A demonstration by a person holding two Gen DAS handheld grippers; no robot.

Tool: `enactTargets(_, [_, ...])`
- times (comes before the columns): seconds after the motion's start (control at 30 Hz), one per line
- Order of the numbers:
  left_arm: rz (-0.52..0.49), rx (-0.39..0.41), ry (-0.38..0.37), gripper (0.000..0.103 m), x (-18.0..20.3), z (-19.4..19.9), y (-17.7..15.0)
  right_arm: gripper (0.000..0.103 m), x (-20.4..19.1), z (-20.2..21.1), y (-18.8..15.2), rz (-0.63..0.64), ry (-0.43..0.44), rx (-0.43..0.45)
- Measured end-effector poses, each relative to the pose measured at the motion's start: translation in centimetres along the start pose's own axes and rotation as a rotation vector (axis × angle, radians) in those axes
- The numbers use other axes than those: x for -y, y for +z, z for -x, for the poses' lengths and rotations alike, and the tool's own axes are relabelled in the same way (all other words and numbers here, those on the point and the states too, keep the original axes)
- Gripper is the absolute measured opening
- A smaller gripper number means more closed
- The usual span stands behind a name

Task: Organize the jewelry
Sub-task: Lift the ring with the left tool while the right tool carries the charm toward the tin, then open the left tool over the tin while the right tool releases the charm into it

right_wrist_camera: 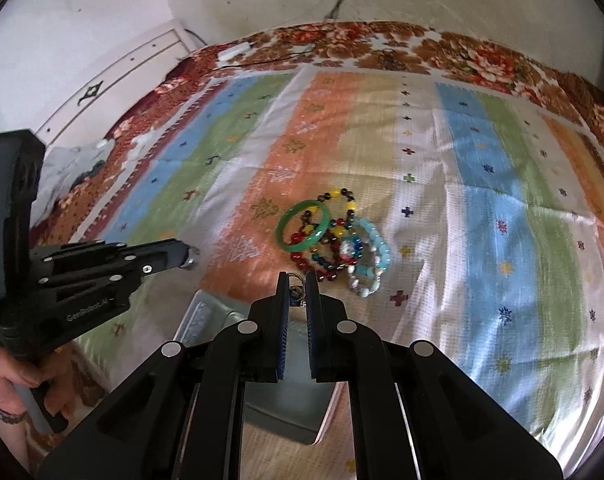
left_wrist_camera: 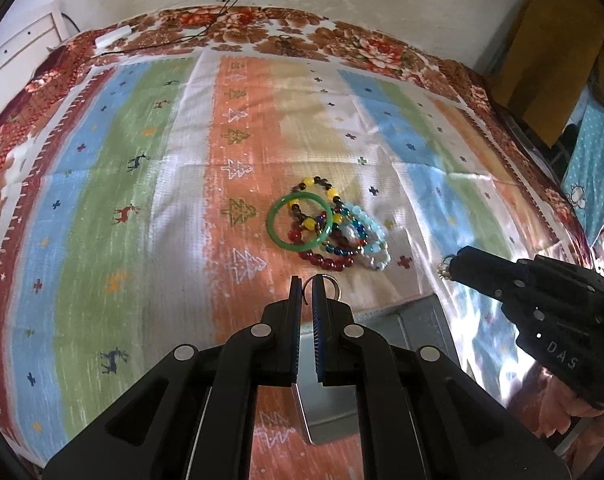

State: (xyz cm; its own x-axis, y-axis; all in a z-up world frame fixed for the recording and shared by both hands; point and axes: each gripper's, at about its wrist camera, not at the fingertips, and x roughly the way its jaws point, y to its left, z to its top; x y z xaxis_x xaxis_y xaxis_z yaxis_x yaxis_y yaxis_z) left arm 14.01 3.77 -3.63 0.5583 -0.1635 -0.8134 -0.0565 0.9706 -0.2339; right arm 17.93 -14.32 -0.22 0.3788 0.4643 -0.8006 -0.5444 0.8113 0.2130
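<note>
Now we pinch a thin metal ring point(left_wrist_camera: 327, 283) in the left gripper point(left_wrist_camera: 306, 280) and a small charm point(right_wrist_camera: 296, 286) in the right gripper point(right_wrist_camera: 294, 280), above the grey box point(right_wrist_camera: 282, 412); either could slip. Bracelets point(left_wrist_camera: 333, 226) lie just ahead on the bed.

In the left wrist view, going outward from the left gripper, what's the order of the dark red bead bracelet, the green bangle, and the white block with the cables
From the left gripper, which is holding a thin metal ring:
1. Dark red bead bracelet, just ahead, slightly right.
2. Smooth green bangle, a little farther, overlapping the pile's left side.
3. White block with black cables, far left at the cloth's back edge.
</note>
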Motion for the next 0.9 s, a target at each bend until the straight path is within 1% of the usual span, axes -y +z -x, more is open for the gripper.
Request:
enactTargets(0.2, [-0.012,0.012,-0.006,0.005,0.5,1.0,-1.2,0.009,-0.7,1.3,-1.2,-0.005,0.030,0.016])
enactTargets(0.47, [-0.043,0.015,-0.015,0.005,1.6,1.6,-2.4,0.009,-0.4,1.6,-3.2,-0.021,0.057,-0.010])
enactTargets(0.63, [-0.064,-0.003,-0.019,0.005,2.5,1.3,-3.2,0.009,-0.7,1.8,-3.7,-0.029,0.073,-0.018])
enactTargets(0.77, [-0.051,-0.014,-0.035,0.006,2.5,1.1,-3.7,0.009,-0.8,1.7,-3.8,-0.035,0.093,-0.023])
enactTargets(0.8, [-0.030,-0.013,-0.047,0.017,2.4,1.1,-3.8,0.009,-0.7,1.6,-3.8,-0.043,0.102,-0.028])
enactTargets(0.83, [-0.018,-0.015,-0.060,0.031,2.2,1.0,-3.8,0.009,-0.6,1.5,-3.8,-0.051,0.103,-0.033])
enactTargets(0.87, [-0.010,-0.016,-0.074,0.034,2.1,1.0,-3.8,0.009,-0.4,1.4,-3.8,-0.059,0.098,-0.036])
enactTargets(0.9, [-0.001,-0.013,-0.074,0.034,1.9,1.0,-3.7,0.011,-0.2,1.3,-3.8,-0.064,0.091,-0.036])
